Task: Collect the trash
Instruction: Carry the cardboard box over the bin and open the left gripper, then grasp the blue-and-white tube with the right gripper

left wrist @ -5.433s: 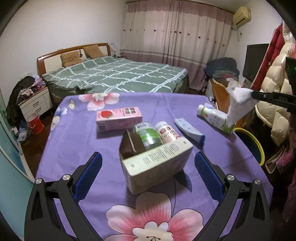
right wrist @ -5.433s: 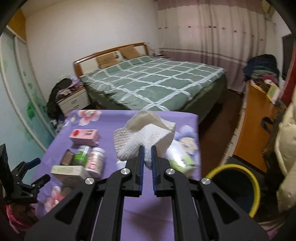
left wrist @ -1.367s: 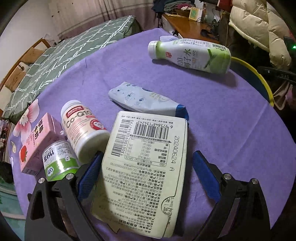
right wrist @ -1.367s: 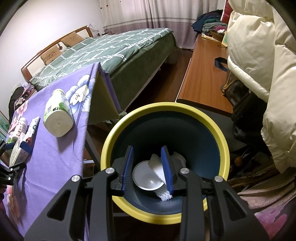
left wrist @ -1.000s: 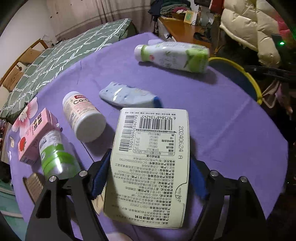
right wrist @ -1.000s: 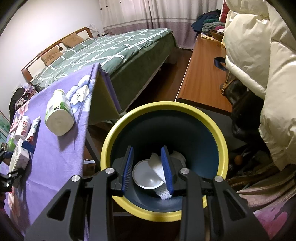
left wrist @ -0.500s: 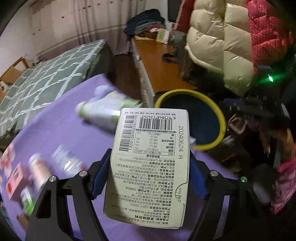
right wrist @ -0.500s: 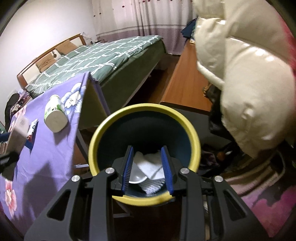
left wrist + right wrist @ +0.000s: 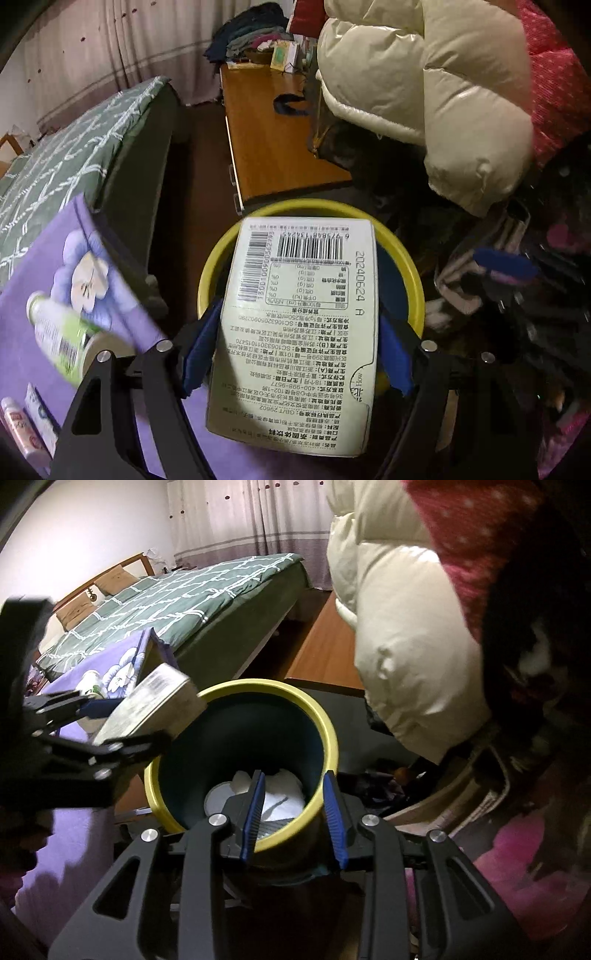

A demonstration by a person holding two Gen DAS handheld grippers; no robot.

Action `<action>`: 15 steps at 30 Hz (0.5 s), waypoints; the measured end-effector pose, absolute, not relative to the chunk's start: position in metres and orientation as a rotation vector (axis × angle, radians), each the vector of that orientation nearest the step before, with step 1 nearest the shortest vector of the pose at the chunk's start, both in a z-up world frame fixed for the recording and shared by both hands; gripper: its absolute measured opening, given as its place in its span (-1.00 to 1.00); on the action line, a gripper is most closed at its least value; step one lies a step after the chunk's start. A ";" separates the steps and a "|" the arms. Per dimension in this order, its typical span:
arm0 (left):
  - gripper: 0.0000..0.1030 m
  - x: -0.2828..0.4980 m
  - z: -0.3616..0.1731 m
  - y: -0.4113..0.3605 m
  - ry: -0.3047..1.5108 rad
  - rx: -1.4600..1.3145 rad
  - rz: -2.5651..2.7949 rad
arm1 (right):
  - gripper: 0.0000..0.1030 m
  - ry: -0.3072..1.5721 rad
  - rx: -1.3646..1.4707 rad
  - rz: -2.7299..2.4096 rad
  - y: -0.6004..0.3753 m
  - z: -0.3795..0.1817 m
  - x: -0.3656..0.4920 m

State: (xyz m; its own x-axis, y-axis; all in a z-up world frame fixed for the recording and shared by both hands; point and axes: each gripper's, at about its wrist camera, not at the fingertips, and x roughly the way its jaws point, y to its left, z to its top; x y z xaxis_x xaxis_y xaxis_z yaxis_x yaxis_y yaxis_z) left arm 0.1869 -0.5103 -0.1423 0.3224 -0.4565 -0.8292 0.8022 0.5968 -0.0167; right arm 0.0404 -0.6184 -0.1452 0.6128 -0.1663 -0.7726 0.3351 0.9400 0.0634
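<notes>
Left wrist view: the left gripper (image 9: 295,354) is over the yellow-rimmed bin (image 9: 408,258), cream jacket (image 9: 424,92) behind; its jaws are opening, gaps flanking the carton (image 9: 299,325), which was clamped before, long axis pointing binward. Right wrist view: the right gripper (image 9: 293,812) hangs empty, parted, above the bin's rim (image 9: 328,734).

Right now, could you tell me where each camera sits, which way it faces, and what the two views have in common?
Left wrist: on the left gripper, angled steeply down over the purple table's edge at the yellow-rimmed bin; its own blue-padded fingers show, opening away from the drink carton between them.
Right wrist: on the right gripper, angled down into the bin from its other side; its own empty fingers show, with white tissue lying inside the bin.
Shared: bin, carton, left gripper, green bed, cream jacket.
</notes>
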 end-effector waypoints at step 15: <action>0.91 0.155 -0.067 -0.351 0.715 0.204 -0.675 | -0.33 0.864 0.186 -0.209 -0.578 -0.142 0.055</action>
State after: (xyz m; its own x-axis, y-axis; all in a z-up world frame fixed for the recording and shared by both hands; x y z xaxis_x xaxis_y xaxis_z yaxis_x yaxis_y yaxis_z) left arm 0.1550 -0.3515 -0.0669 0.5558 -0.5001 -0.6640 0.6343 0.7715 -0.0500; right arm 0.0545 -0.5781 -0.1422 0.6317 -0.1061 -0.7680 0.2563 0.9635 0.0778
